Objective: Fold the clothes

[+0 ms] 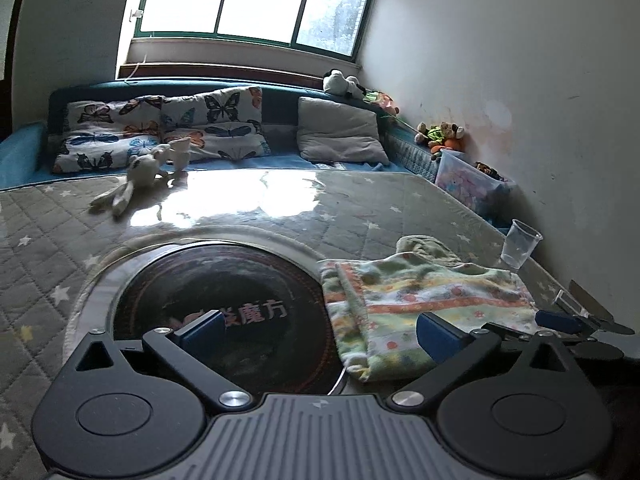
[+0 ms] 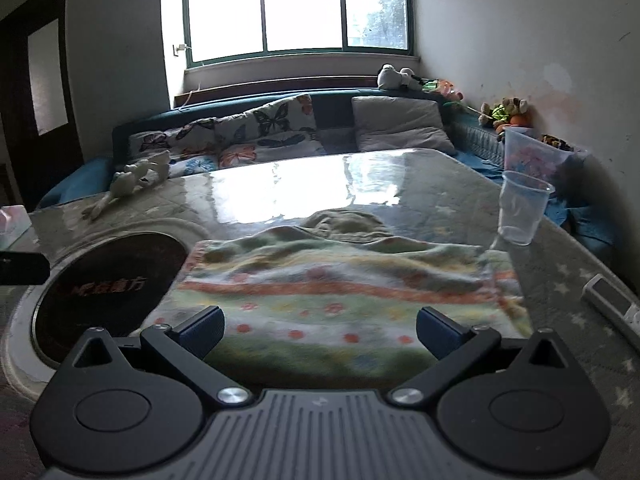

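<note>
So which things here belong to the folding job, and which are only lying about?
For the job:
- patterned garment
- left gripper, open
- right gripper, open

Lying about:
- clear plastic cup
- white plush rabbit
- round induction cooktop
- remote control
- butterfly pillows

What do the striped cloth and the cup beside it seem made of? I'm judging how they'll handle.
The striped cloth looks like soft, fuzzy terry or fleece: matte, nappy surface that lies in limp wrinkles. The cup looks like thin clear plastic: see-through walls with a slight sheen and a rolled rim. It is probably light and easily tipped.
</note>
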The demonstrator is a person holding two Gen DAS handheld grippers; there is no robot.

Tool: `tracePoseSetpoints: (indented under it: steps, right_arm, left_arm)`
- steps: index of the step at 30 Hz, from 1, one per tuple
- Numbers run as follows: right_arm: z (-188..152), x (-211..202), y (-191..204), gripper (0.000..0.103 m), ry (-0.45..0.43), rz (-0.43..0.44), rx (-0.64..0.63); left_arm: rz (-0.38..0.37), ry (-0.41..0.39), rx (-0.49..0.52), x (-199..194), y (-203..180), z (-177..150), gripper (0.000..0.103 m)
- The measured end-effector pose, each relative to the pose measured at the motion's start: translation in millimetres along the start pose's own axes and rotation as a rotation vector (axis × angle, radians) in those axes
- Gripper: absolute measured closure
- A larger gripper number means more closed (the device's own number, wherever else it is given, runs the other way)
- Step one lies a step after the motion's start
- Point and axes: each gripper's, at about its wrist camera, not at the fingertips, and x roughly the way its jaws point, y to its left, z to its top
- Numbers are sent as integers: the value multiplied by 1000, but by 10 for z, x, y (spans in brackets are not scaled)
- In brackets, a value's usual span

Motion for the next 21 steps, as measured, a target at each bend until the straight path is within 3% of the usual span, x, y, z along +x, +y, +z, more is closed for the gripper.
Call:
tracePoseSetpoints:
  steps: [13, 21]
  right_arm:
    - [-80, -137, 151, 0, -23, 9, 23]
    - [-154, -149, 209, 0, 30, 71, 31]
  left_arm:
    - [2, -110, 39, -312, 55, -162, 0]
    - [25, -106, 55, -389, 44, -259, 0]
